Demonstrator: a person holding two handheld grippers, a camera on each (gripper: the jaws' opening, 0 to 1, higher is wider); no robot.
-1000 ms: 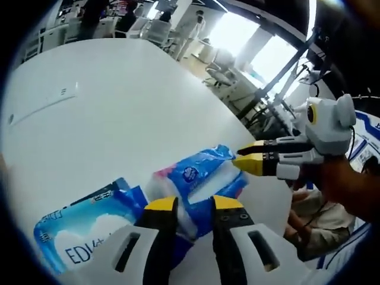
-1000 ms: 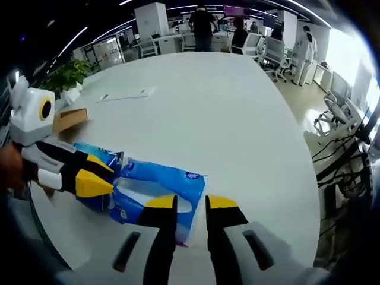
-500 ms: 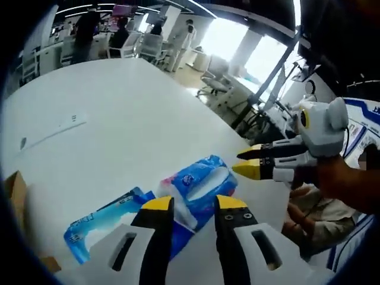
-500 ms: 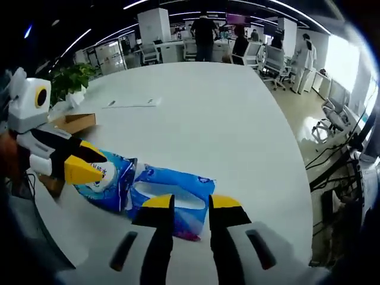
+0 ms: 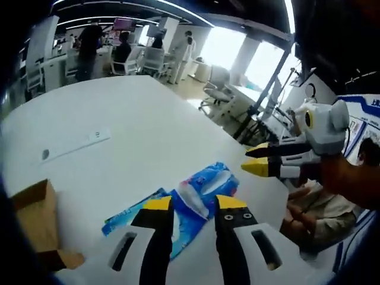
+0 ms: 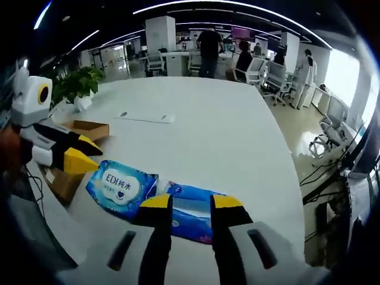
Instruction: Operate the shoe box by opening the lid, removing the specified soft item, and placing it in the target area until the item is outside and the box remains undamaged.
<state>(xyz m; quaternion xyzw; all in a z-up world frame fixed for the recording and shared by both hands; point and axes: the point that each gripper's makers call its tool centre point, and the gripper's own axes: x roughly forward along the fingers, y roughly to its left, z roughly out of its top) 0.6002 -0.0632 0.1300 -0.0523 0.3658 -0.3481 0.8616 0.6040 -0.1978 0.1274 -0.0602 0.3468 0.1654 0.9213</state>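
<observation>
Placement step judged complete: two blue plastic soft packs (image 6: 155,197) lie near the white desk (image 6: 225,136) front edge, outside the brown cardboard box (image 6: 74,151). Left gripper (image 5: 193,205) and right gripper (image 6: 191,202) slightly parted, empty. Next: withdraw clear.

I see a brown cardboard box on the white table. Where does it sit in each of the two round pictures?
Left gripper view: the brown cardboard box is at lower left, open.
Right gripper view: the box is at middle left, behind the left gripper.
Shared landmark: the blue soft packs lying on the white table.
</observation>
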